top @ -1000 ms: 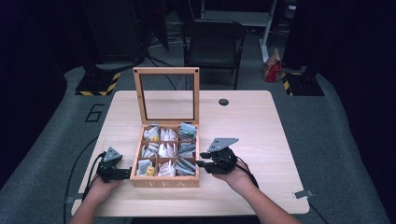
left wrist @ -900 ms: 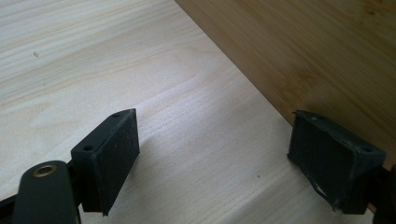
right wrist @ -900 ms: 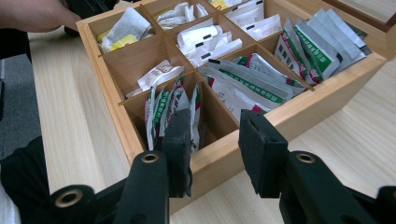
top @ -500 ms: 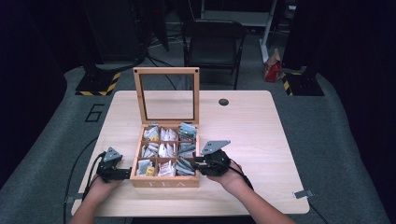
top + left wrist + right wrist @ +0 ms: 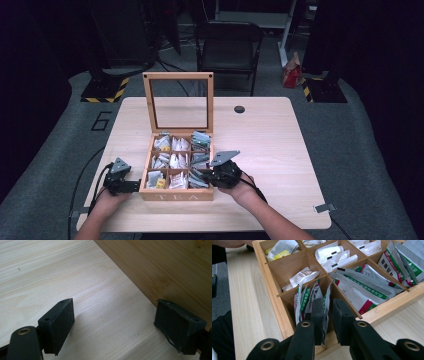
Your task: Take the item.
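A wooden tea box (image 5: 176,196) stands mid-table with its glass lid (image 5: 147,105) upright. Its compartments hold several tea packets. My right gripper (image 5: 211,175) reaches into the front right compartment from the right side. In the right gripper view this gripper (image 5: 328,312) is shut on the edge of a silver-and-green tea packet (image 5: 325,300) that stands among similar packets. My left gripper (image 5: 136,186) rests on the table against the box's left front corner. Seen from its own camera, the left gripper (image 5: 115,325) is open over bare table, one jaw close to the box wall (image 5: 162,270).
The light wooden table (image 5: 270,145) has a round cable hole (image 5: 239,109) behind the box. A black chair (image 5: 227,50) stands beyond the far edge. Larger silver packets (image 5: 367,287) fill the neighbouring compartment. The person's hands hold both grippers at the near edge.
My right gripper has moved left and slightly nearer, down into the box's front right compartment. The left gripper has stayed where it was.
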### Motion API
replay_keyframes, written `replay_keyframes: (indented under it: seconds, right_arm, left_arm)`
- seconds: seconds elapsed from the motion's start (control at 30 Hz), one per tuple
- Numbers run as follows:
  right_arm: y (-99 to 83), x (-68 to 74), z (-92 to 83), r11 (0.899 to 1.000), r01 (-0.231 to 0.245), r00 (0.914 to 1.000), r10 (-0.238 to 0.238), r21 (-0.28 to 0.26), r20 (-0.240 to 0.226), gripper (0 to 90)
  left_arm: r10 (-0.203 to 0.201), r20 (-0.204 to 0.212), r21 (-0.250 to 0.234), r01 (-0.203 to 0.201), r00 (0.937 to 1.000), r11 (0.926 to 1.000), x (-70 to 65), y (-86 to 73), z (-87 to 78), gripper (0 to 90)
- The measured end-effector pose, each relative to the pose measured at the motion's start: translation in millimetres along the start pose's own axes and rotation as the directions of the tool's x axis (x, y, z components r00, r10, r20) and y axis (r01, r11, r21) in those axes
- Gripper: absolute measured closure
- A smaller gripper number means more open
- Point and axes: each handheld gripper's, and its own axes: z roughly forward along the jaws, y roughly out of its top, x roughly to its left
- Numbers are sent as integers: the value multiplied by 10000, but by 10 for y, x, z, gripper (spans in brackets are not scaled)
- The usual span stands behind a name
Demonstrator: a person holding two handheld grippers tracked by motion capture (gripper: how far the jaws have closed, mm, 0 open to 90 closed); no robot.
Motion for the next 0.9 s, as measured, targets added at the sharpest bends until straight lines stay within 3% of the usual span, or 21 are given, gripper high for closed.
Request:
replay_keyframes:
  seconds: [0.43,0.9]
  right_arm:
    - [-23,16,78,9995,64,9999,-60,316,-145,820]
    - [-20,19,124,9993,175,9995,-166,321,-286,882]
  left_arm:
    - [-25,6,-2,25,10000,10000,-2,0,0,158]
    - [-24,5,-1,24,10000,10000,-2,0,0,158]
